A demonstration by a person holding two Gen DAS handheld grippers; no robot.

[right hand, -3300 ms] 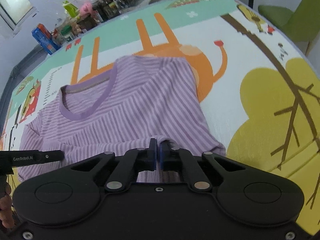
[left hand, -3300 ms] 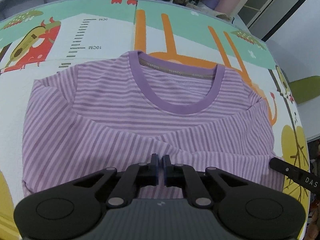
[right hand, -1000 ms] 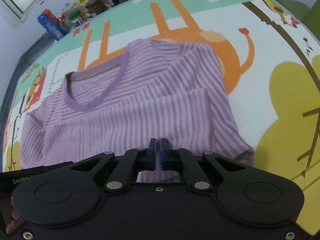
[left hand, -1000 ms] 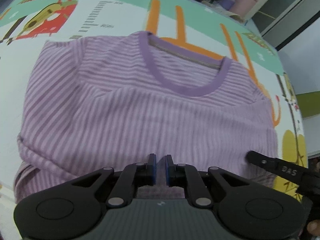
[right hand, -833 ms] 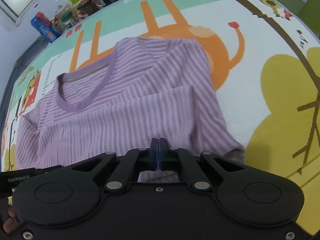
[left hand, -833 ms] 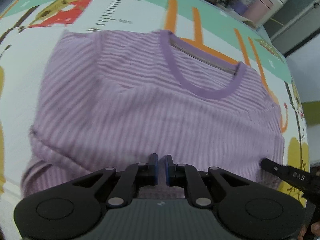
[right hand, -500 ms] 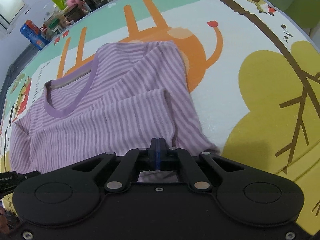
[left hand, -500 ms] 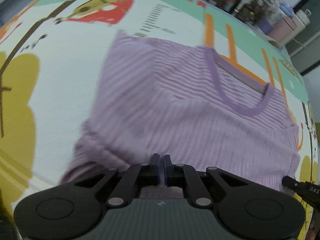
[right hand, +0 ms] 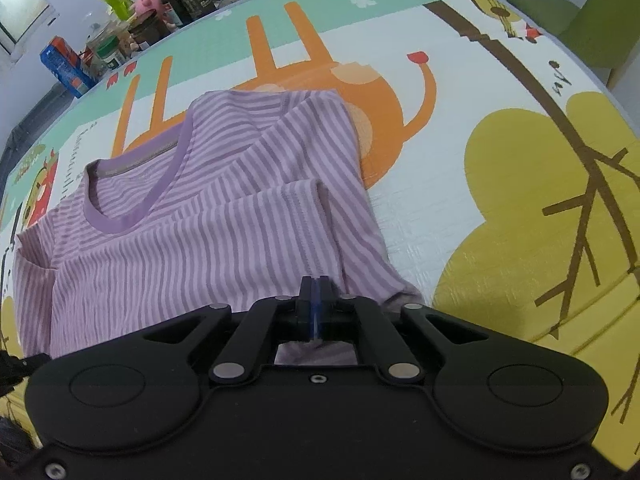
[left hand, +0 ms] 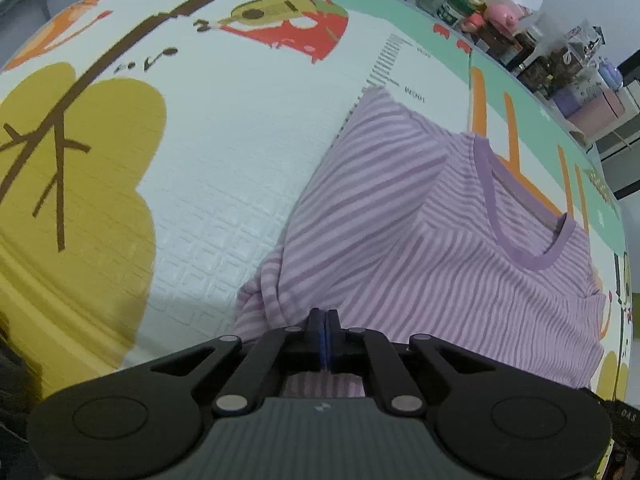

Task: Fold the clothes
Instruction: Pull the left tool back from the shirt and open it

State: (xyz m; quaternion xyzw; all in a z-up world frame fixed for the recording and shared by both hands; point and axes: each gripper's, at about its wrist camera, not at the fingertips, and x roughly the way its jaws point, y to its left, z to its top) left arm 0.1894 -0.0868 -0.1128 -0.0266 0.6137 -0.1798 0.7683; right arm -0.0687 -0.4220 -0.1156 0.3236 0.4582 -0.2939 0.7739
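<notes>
A purple striped T-shirt [left hand: 440, 240] lies on the play mat, its lower part folded up over the chest and its purple collar [left hand: 520, 240] toward the far side. My left gripper [left hand: 324, 314] is shut above the shirt's near left corner, beside a bunched roll of cloth; its blue pads meet and no fabric shows between them. In the right wrist view the same shirt [right hand: 200, 240] spreads to the left. My right gripper [right hand: 315, 280] is shut over the near right corner, by the stitched hem of the folded layer, and no cloth shows in its pads.
The cartoon play mat [left hand: 200, 160] stretches bare to the left of the shirt, and the mat [right hand: 500, 140] is equally bare to its right. Bottles, jars and boxes [right hand: 132, 28] line the far edge. A green chair [right hand: 592, 28] stands beyond the mat's right side.
My left gripper slid left along the shirt's near edge to its left corner and its small jaw gap closed. The right gripper drifted slightly toward the right edge. The shirt stayed put.
</notes>
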